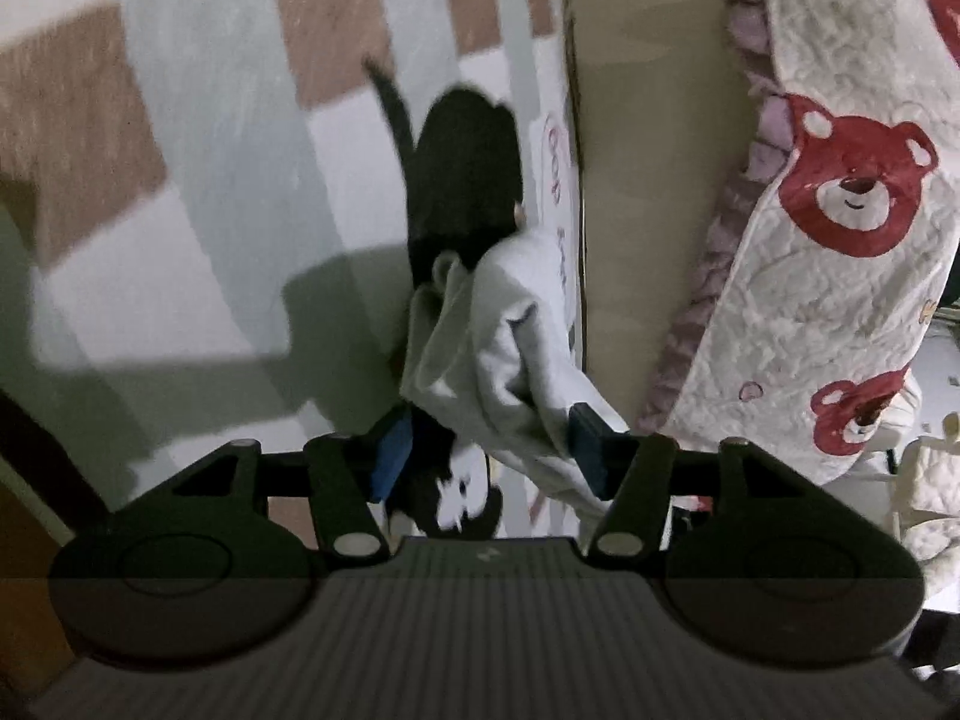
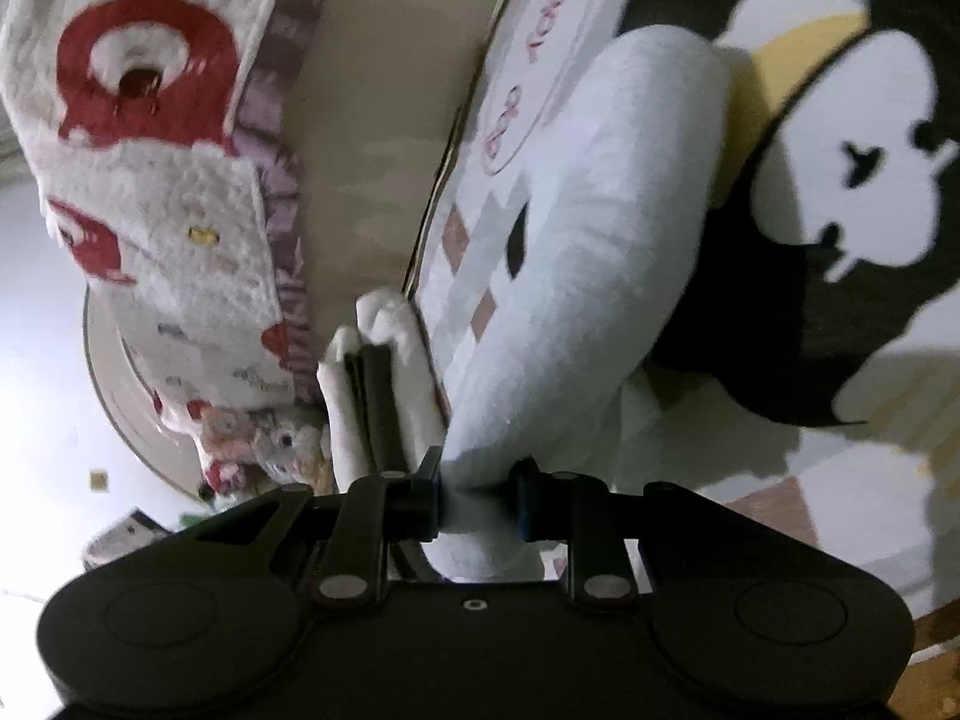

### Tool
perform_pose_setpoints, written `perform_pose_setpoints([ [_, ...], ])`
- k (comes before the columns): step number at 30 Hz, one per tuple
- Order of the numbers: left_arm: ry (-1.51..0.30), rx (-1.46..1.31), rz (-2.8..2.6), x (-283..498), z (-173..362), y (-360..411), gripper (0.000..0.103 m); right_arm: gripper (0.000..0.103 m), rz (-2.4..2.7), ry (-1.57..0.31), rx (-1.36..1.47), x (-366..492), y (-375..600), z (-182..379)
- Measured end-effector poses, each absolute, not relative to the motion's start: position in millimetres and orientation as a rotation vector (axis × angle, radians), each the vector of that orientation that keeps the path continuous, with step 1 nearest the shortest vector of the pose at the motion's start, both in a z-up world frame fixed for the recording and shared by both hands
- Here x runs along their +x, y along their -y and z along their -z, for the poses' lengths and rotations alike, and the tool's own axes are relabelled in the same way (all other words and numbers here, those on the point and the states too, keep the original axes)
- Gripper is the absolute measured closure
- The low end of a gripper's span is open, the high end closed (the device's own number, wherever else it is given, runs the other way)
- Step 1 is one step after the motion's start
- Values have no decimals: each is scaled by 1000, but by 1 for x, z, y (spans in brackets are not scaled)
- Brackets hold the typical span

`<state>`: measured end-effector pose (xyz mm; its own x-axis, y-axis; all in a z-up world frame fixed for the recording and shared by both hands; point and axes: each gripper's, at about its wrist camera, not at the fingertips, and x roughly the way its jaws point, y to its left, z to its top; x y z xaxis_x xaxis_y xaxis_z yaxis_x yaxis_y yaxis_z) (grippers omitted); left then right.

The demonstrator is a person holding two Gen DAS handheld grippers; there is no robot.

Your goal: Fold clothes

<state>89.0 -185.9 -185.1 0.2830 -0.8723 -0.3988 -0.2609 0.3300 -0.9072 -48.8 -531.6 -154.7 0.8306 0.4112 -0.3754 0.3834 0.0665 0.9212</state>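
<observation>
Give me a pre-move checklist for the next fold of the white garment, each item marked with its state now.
1. Right tongs gripping the white fleecy garment: ok, fabric pinched between the fingers.
2. Left tongs gripping the same garment: cannot tell, the fingers stand wide with cloth between them.
3. Garment lifted off the patchwork mat with the black-and-white cartoon print: ok, it hangs bunched above it.
4. Garment spread flat for folding: not ok, it is crumpled.
5. Red-bear quilted bedspread out of the way: ok, off to one side.
</observation>
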Motion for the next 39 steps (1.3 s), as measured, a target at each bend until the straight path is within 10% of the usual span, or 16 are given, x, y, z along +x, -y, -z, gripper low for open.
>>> perform_pose_setpoints([
  [17,-1238,-1436,576,82,210,229,25,76,-27,-561,1669,-69,523,164],
  [20,-1166,-1252,584,93,195,229,74,76,-38,-560,1679,-77,521,169],
  [22,-1086,-1045,615,99,174,231,86,76,-55,-581,1668,-86,521,176],
  [25,-1033,-880,626,97,159,239,88,73,-90,-594,1649,-103,525,191],
  [29,-1052,-797,623,96,157,244,88,42,43,-562,1551,-139,541,202],
  [39,-973,-508,697,94,146,252,89,39,164,-573,1385,-108,566,221],
])
